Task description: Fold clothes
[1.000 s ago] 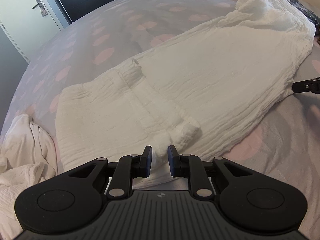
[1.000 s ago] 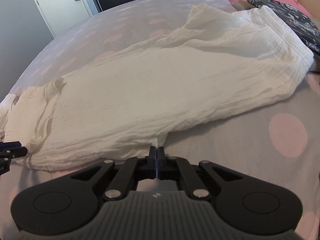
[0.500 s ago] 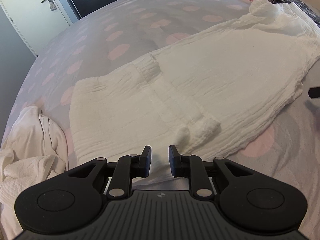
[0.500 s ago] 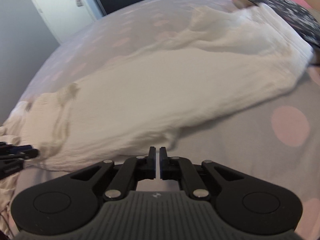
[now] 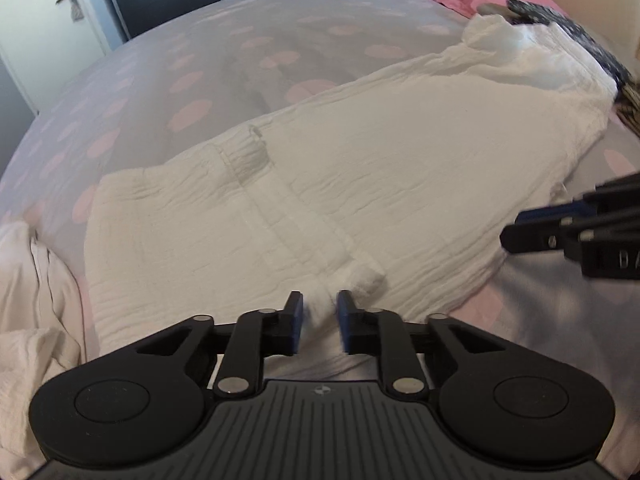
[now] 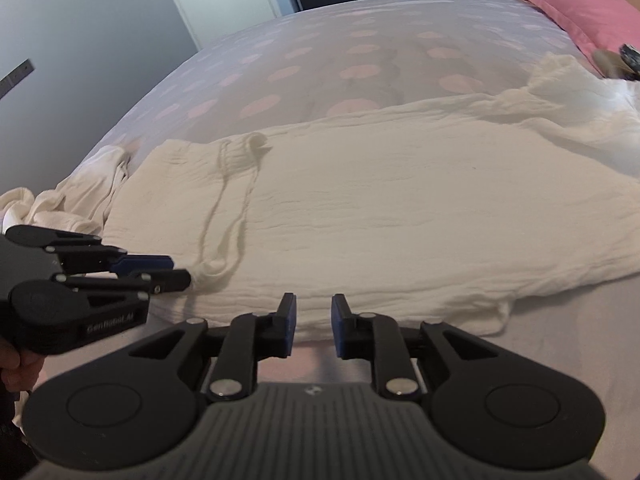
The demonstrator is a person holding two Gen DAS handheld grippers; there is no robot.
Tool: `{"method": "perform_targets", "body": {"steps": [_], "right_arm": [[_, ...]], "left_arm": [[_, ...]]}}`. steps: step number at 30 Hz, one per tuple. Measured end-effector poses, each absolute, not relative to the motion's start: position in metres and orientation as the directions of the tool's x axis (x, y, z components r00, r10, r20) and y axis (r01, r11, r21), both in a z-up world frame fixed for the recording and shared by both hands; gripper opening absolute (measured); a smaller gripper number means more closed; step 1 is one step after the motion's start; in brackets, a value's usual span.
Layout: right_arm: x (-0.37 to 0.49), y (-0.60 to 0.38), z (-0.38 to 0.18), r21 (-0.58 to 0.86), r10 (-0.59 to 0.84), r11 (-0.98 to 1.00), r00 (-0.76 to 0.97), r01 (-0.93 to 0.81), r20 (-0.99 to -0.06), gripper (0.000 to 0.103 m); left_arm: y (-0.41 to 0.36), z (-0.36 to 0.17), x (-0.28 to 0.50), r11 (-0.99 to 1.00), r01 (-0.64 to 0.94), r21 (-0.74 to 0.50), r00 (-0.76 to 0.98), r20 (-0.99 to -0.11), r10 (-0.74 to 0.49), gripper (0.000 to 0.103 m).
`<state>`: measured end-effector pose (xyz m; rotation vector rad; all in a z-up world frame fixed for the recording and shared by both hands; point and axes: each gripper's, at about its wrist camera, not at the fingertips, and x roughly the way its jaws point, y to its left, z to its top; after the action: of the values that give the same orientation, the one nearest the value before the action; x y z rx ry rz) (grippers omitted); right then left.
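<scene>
Since the earlier frame, we are holding the right gripper (image 6: 313, 326) with jaws now parted, its former pinch on the hem released. At the bed's (image 5: 224, 68) left edge, a crumpled white garment (image 5: 28, 304) is lying. The left gripper (image 5: 319, 322) is hovering over the near hem, jaws apart, gripping nothing. The white garment (image 5: 360, 192) is lying flat along the near edge, reaching toward the pink pillow (image 6: 588, 12).

My left claw (image 5: 319, 322) & right claw (image 6: 313, 325): matte black linkages, blue pads, silver rivets, ribbed grey base w/ small logo.
</scene>
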<state>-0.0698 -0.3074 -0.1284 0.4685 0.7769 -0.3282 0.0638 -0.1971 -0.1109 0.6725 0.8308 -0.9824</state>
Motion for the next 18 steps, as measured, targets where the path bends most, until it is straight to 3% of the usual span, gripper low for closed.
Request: {"method": "perform_targets", "body": {"steps": [10,14,18], "right_arm": [[-0.039,-0.306,-0.129,0.321,-0.047,0.856,0.678,0.406,-0.734,0.022],[-0.027,-0.313,-0.129,0.356,-0.023,0.837,0.677,0.416,-0.736,0.031],[-0.015,-0.321,-0.132,0.399,0.011,0.810,0.670,0.429,-0.743,0.032]], "left_arm": [[-0.187,-0.093,0.083,0.443,0.896,0.005,0.251,-0.829,-0.500,0.002],[-0.182,-0.082,0.081,0.422,0.903,-0.078,0.203,-0.790,-0.578,0.002],[-0.188,-0.094,0.077,0.403,0.913,-0.065,0.196,-0.795,-0.574,0.002]]}}
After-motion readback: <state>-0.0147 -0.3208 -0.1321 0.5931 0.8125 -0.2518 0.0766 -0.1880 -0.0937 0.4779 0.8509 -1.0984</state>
